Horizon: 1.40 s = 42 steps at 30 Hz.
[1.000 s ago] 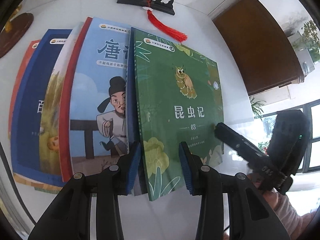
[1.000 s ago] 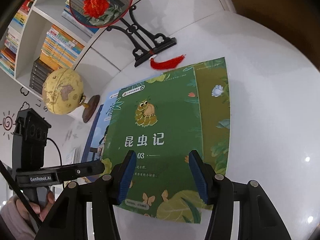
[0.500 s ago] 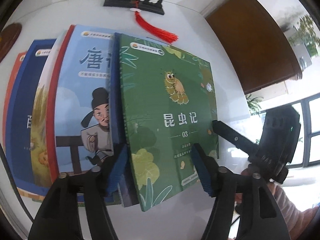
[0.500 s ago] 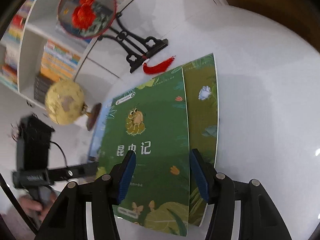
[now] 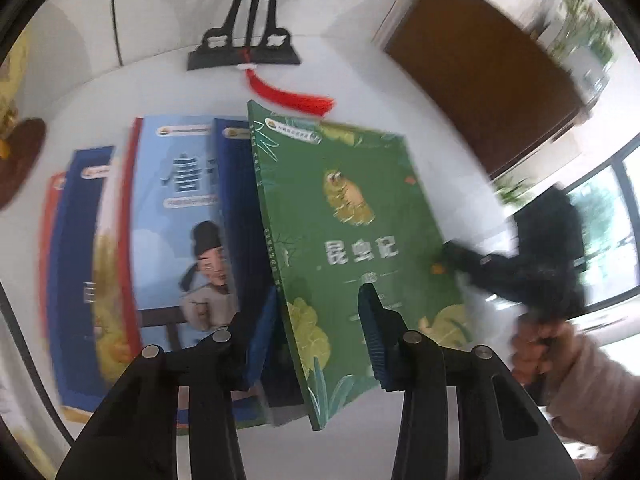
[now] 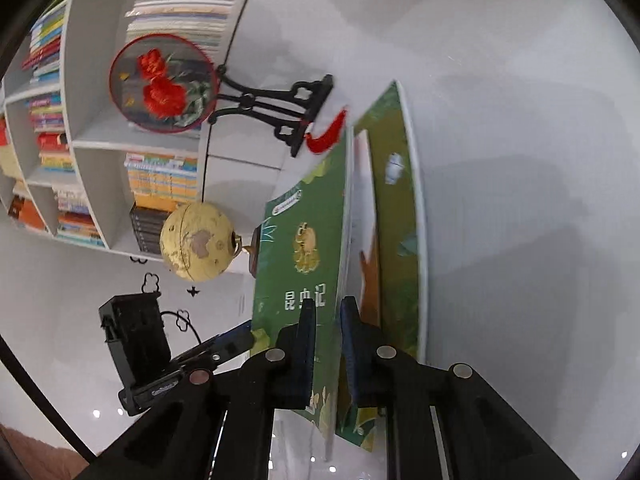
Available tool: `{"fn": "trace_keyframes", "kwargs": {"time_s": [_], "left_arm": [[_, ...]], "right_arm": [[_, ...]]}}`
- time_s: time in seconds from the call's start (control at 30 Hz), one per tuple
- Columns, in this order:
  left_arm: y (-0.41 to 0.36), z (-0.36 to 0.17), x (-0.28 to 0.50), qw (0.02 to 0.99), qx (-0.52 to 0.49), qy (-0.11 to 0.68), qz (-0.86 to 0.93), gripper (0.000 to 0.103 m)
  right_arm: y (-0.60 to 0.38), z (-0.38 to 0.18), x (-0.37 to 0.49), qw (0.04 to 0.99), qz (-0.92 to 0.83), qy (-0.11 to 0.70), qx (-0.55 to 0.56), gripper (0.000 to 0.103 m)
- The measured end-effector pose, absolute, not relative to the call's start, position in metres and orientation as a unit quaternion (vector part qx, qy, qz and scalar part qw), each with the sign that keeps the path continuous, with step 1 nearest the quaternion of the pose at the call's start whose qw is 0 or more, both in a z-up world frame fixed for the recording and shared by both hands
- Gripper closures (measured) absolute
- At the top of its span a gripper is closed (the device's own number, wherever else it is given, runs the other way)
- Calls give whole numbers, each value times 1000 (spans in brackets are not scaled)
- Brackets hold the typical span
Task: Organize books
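A: Which step is in hand?

B: The lifting of the green book [image 5: 352, 240] from the row of books [image 5: 168, 240] that lie overlapped on the white table [image 6: 520, 160]. The right gripper [image 6: 326, 344] has its jaws closing on the front cover near its lower edge; the cover is between the pads and they look to be pressing on it. This cover is raised away from the pages, so the book opens a little.

A: And the left gripper [image 5: 316, 344]?

B: Its jaws are also closing, around the spine side of the same book. One pad is under the spine edge, the other is above the cover. Whether they press already, one cannot tell; the view is blurred.

A: What does the next move call for?

B: Probably a firm hold on the whole book, not only the cover, because a single cover can bend or tear. Then the book can go onto the other books.
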<state>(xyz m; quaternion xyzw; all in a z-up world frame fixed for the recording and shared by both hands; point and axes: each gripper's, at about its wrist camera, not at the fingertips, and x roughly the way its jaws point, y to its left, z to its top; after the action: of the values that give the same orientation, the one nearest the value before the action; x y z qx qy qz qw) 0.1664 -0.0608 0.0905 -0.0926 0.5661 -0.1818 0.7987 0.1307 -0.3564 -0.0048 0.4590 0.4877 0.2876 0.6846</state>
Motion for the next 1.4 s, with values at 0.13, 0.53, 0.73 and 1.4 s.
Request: {"fn": "trace_keyframes", "kwargs": {"time_s": [0.13,0.53,0.73,1.4], "left_arm": [[-65,71,171,793,-47,588,-153,66],[-75,87,166,776,-121,567,-249,66],[-85,70,170,767,-118,590,-225,66],[-129,66,167,789,-48,588,-171,91]], "right_arm": [[-352,-9,132,676,279,504,460,88],[-346,17,141,730,277,502,371,90],[-339,19,144,746,271,512,329,93],[-322,50,133,799,242,505,220,95]]}}
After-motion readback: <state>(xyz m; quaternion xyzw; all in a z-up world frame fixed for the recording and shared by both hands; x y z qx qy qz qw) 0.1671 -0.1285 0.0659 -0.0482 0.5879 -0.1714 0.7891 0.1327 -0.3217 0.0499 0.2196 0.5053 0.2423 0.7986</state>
